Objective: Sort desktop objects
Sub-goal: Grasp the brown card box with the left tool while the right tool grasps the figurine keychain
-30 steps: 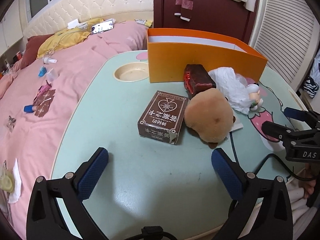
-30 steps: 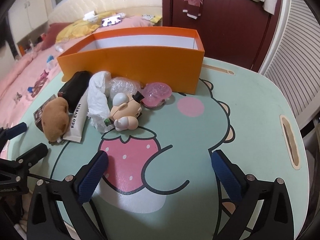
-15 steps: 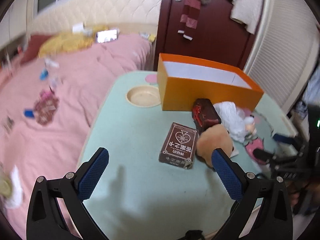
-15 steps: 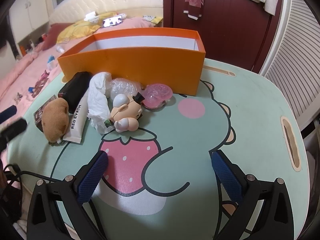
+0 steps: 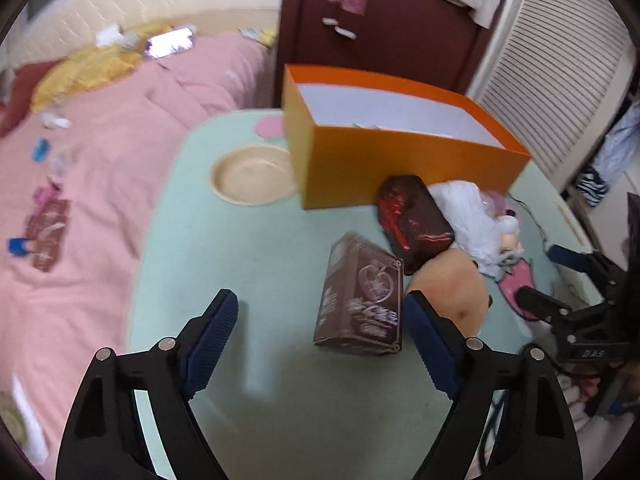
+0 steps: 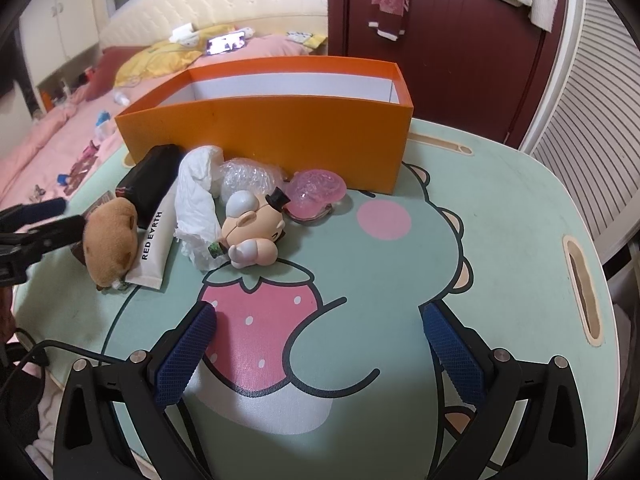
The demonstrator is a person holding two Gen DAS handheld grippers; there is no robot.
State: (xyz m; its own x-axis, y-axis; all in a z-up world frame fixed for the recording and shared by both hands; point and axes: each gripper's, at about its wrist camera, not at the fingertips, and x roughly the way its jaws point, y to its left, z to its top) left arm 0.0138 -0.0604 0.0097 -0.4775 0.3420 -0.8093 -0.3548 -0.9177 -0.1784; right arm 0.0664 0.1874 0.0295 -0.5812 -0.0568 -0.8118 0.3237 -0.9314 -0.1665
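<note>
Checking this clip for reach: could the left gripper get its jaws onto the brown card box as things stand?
Probably yes. The brown card box lies just ahead of the left gripper, whose closing jaws hold nothing; bare mint-green table lies alongside, though the tan plush hamster crowds the box's right side.

The open box [image 6: 276, 132] sits at the back of the worktop [image 6: 500, 208], and everything else crowds along its front wall. Leftmost, the card box [image 5: 360, 304] lies flat, with the plush toy [image 6: 110, 236] just right of it, resting on the tube [image 6: 154, 240]. Behind them the dark pouch [image 6: 152, 184] reaches toward the box. Next right comes the crumpled tissue [image 6: 198, 200], then the figurine [image 6: 252, 232], with the bubble wrap [image 6: 248, 172] behind it. Rightmost is the jelly case [image 6: 318, 192], close against the box. The bed [image 5: 100, 160] lies left of the worktop.
</note>
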